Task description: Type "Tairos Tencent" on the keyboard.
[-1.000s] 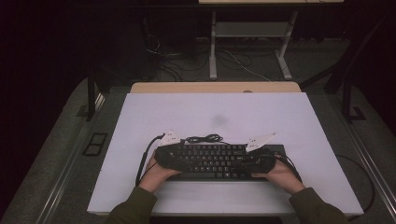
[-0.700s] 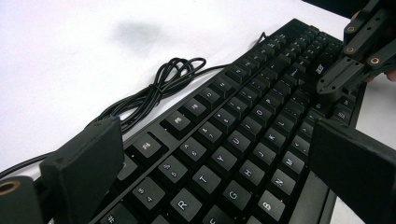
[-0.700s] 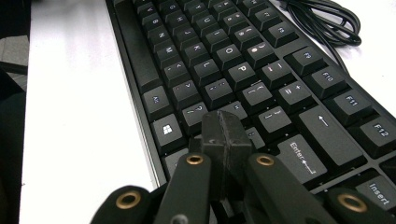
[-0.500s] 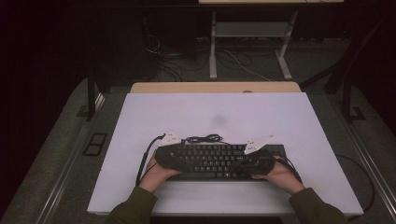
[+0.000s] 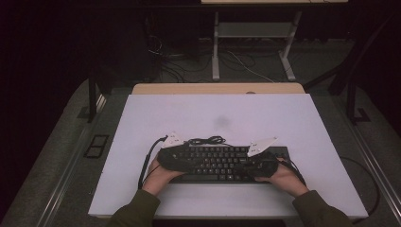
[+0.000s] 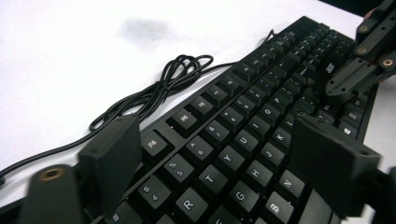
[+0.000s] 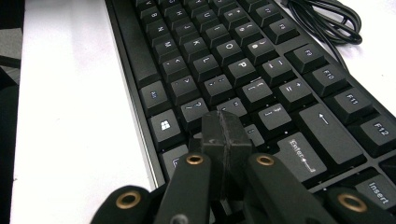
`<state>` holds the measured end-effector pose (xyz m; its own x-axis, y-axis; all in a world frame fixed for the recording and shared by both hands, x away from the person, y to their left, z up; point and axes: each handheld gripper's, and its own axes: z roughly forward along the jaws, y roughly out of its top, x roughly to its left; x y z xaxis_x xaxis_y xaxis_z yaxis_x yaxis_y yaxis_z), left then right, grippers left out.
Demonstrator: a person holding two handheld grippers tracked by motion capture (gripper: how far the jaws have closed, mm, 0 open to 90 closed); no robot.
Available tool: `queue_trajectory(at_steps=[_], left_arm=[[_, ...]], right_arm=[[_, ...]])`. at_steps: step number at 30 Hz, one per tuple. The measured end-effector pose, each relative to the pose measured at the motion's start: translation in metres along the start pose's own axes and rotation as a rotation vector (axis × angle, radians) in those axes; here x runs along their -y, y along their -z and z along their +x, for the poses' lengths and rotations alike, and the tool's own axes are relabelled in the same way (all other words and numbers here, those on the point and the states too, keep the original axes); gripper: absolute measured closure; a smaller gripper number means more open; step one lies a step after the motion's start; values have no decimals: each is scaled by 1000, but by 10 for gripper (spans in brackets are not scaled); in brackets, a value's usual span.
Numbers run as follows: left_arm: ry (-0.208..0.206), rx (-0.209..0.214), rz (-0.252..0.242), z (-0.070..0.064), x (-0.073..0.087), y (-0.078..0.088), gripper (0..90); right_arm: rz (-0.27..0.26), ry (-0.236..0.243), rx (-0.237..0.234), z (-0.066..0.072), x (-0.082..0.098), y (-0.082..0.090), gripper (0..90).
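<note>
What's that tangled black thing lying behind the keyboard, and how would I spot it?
Find the white table, then the black keyboard at its near edge. Just behind the keyboard's far edge lies its cable, a thin black cord bunched into loose loops. It is the only looped thing resting on the bare white surface there.

Bare table (image 5: 265,111) beyond keyboard (image 5: 222,163) and coiled cable (image 5: 208,140)

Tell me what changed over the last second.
The left gripper has just been closing its jaws a little; they remain open above the keyboard, gripping nothing. The right gripper stays shut over the keys. Hands, keyboard and its coiled cable kept their places.
</note>
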<state>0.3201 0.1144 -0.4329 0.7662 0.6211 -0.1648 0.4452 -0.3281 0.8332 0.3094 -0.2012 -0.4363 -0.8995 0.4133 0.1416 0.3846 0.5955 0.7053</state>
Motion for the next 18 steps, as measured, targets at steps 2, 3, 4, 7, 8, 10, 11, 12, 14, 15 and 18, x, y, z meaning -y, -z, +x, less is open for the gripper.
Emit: queue_trajectory(at_steps=[2,3,4,7,8,10,11,12,14,15,18], left_arm=[[-4,0,7,1,0,0,222],[-6,-2,9,1,0,1,253],[-7,-4,12,1,0,1,287],[-1,2,22,1,0,1,413],[1,1,26,1,1,1,452],[1,0,41,3,1,0,524],[4,8,46,3,1,0,555],[3,14,48,3,1,0,592],[-1,13,56,3,1,0,677],[-1,16,61,3,1,0,712],[9,21,82,3,1,-1,808]], right_arm=[[1,-1,-1,0,0,0,893],[1,-1,0,1,0,0,893],[1,-1,0,1,0,0,893],[1,0,1,1,0,0,893],[1,0,1,1,0,0,893],[0,-1,0,1,0,0,893],[0,-1,1,1,0,0,894],[1,0,1,1,0,0,893],[0,2,2,0,0,0,893],[1,2,2,0,0,0,894],[1,2,2,1,0,0,893]])
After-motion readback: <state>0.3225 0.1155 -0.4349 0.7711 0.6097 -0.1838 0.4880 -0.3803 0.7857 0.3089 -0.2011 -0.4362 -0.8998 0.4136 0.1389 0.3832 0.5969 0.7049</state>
